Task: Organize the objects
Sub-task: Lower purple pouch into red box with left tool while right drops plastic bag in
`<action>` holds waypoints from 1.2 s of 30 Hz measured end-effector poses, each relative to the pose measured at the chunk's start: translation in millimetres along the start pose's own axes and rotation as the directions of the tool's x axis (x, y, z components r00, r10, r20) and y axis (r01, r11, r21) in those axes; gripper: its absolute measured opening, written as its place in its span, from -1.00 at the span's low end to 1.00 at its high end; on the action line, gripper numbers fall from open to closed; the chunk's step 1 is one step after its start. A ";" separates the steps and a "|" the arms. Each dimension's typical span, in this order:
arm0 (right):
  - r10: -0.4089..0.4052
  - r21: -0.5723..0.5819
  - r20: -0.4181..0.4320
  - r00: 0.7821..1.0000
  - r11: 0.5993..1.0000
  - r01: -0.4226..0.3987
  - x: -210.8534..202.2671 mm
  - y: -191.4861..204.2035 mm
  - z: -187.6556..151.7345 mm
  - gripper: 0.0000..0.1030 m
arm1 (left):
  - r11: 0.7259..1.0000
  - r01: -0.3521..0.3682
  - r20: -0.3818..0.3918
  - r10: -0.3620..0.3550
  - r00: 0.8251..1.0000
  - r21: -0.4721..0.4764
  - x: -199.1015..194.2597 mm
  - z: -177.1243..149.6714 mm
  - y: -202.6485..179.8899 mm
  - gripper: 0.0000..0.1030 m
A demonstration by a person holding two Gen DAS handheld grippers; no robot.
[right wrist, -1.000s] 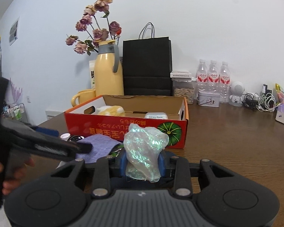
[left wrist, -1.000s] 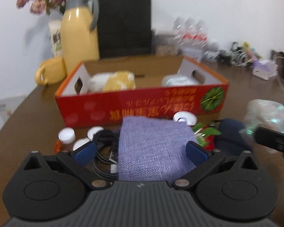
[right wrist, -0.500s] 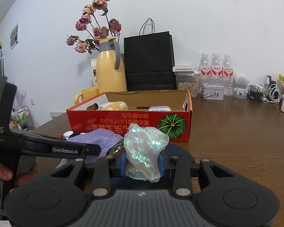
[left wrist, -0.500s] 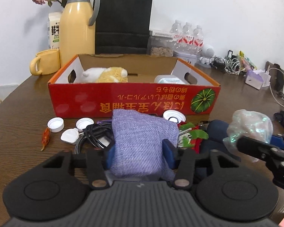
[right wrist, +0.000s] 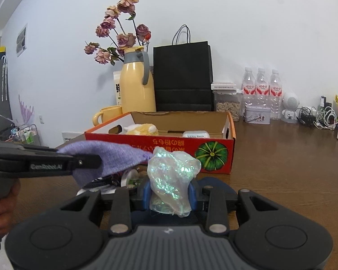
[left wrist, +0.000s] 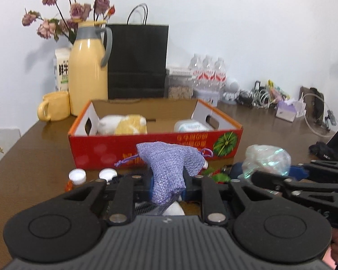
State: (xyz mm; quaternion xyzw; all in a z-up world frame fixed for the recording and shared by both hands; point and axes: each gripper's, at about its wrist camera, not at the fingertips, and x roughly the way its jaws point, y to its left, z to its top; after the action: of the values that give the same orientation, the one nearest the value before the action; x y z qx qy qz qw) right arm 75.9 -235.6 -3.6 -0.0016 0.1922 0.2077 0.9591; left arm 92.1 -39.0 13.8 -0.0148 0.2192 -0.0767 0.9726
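Brown wooden table (left wrist: pixel 33 157): bore all items listed.

Black paper carrier bag (right wrist: pixel 183 76): upright against the white wall, behind the box.

Red open-topped cardboard box with a green pumpkin print (left wrist: pixel 155 144): mid-table, holding a white-and-yellow plush toy (left wrist: pixel 124 124) and a white packet (left wrist: pixel 190 126).

Tall cream-yellow thermos jug with a grey handle (left wrist: pixel 87 76): left of the bag, a yellow mug (left wrist: pixel 54 109) beside it.

Left gripper (left wrist: pixel 167 185): jaws had just been closing, now clamped on a lilac woven drawstring pouch (left wrist: pixel 169 164), lifted clear of the table in front of the box.

Right gripper (right wrist: pixel 169 194): fingers closed on a crumpled iridescent plastic film wad (right wrist: pixel 172 177), near the box's front wall.

Two white bottle caps (left wrist: pixel 77 175): on the table, left of the pouch.
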 end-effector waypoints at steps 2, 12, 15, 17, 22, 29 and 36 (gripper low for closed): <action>0.005 -0.005 0.007 1.000 1.000 -0.005 2.7 1.8 3.6 -0.39 | 1.000 -0.001 0.022 0.001 1.000 0.004 -2.9 5.9 0.2 -0.60; -0.007 -0.023 0.076 0.997 1.000 0.009 51.0 -2.3 61.2 -0.39 | 1.000 -0.025 0.135 0.026 0.991 -0.014 27.3 68.9 0.0 -0.60; -0.028 -0.017 0.070 0.997 0.999 0.029 80.8 -7.7 79.0 -0.39 | 0.998 -0.025 0.135 0.032 0.990 -0.056 51.7 86.1 4.1 -0.60; -0.049 -0.010 0.058 0.997 0.999 0.049 105.6 -13.1 90.9 -0.39 | 0.997 -0.027 0.125 0.036 0.992 -0.072 69.5 93.6 6.1 -0.60; -0.092 0.003 0.020 0.996 0.996 0.092 159.1 -27.6 108.3 -0.39 | 0.993 -0.060 0.102 0.071 0.992 -0.106 112.8 101.9 11.9 -0.60; -0.107 -0.007 -0.022 0.994 0.994 0.107 208.2 -36.3 111.5 -0.39 | 0.984 -0.095 0.050 0.103 0.993 -0.150 160.9 100.0 26.6 -0.60; -0.101 -0.015 -0.081 0.992 0.995 0.100 226.1 -38.3 103.6 -0.29 | 0.984 -0.094 -0.009 0.093 0.996 -0.149 182.5 91.7 34.6 -0.48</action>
State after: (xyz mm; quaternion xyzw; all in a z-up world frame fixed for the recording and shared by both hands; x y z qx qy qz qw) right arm 319.2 -172.1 5.9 -0.0251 0.2296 0.1601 0.9597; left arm 299.2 -33.6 17.1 -0.0770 0.2258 -0.0144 0.9710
